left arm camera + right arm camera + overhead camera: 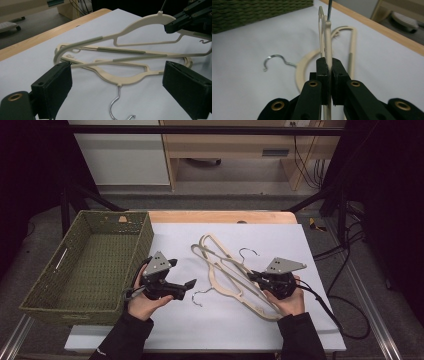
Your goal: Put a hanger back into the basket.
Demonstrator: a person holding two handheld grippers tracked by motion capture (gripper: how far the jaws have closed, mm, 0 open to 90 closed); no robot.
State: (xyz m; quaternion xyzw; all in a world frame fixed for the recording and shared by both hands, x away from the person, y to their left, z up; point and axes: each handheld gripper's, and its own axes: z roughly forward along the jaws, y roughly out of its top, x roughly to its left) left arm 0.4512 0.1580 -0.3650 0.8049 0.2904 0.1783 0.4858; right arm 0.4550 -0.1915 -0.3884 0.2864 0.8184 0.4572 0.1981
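Cream hanger (327,40) — clamped in right hand-held gripper (329,65), left hand-held gripper (117,85) apart, nr 2nd hanger (117,77)

- Black long sleeves (125,337) are worn on both forearms, with a small pale mark seen on the left cuff.
- Each hand-held gripper, left (186,289) and right (254,276), is built of black parts and topped by a grey three-cornered plate (160,262).
- Brass-ringed screw holes (313,83) are set in the black jaw arms.
- A black cable (325,307) is trailed from the right gripper toward 4 o'clock.
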